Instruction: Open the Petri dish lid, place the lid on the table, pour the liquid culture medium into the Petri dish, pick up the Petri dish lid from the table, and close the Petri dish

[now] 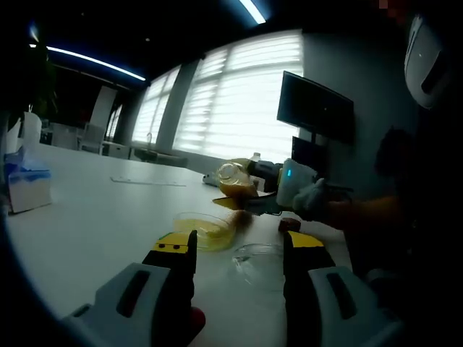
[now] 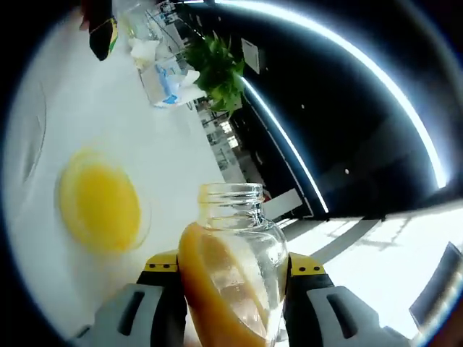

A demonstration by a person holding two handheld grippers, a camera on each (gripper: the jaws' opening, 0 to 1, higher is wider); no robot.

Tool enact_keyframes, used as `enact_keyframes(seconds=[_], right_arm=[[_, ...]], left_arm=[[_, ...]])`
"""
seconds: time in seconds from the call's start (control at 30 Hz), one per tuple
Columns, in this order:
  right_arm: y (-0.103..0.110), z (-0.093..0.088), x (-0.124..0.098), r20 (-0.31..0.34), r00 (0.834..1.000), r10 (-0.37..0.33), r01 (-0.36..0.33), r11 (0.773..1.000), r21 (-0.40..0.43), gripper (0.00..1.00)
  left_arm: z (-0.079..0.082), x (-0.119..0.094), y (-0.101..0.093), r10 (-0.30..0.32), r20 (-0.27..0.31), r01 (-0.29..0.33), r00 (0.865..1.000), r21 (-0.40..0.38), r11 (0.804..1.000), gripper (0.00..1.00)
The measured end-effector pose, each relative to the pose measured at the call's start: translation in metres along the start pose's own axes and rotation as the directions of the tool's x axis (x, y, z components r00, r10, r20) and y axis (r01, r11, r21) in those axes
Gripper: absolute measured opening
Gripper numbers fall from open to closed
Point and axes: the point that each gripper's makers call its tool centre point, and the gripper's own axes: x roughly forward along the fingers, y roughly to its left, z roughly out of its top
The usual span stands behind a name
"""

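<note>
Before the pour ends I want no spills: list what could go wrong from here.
1. The right tongs grip the bottle tilted, with orange medium near its open neck; a careless swing back could drip on the table.
2. The Petri dish already holds yellow liquid; a nudge could slop it over the low rim.
3. The clear lid lies right beside the dish, near the open left tongs; it is hard to see and easily knocked.
</note>
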Motion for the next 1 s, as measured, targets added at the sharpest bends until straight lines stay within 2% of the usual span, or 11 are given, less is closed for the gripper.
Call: enact_keyframes(seconds=[0.23, 0.33, 0.5, 0.73, 1.0], right_arm=[[-0.015, 0.000, -0.003, -0.002, 1.000, -0.022, 0.022, 0.994, 0.109, 0.48], [-0.026, -0.002, -0.004, -0.005, 0.999, -0.037, 0.037, 0.981, 0.192, 0.48], [-0.047, -0.011, -0.006, -0.023, 0.998, -0.066, 0.069, 0.945, 0.321, 0.48], [-0.061, -0.020, -0.008, -0.042, 0.996, -0.080, 0.091, 0.908, 0.410, 0.48], [-0.080, -0.038, -0.011, -0.070, 0.993, -0.098, 0.120, 0.829, 0.546, 0.48]], left_arm=[[0.000, 0.000, 0.000, -0.001, -0.001, 0.001, 1.000, 0.001, 1.000, 0.39], [0.000, 0.000, 0.000, -0.001, -0.001, 0.001, 1.000, 0.001, 1.000, 0.39], [-0.001, 0.000, 0.000, -0.002, -0.002, 0.002, 1.000, 0.000, 1.000, 0.39], [-0.001, 0.000, 0.000, 0.000, -0.003, 0.000, 1.000, 0.001, 1.000, 0.39], [-0.001, 0.000, 0.000, 0.001, -0.005, -0.001, 1.000, 0.002, 1.000, 0.39]])
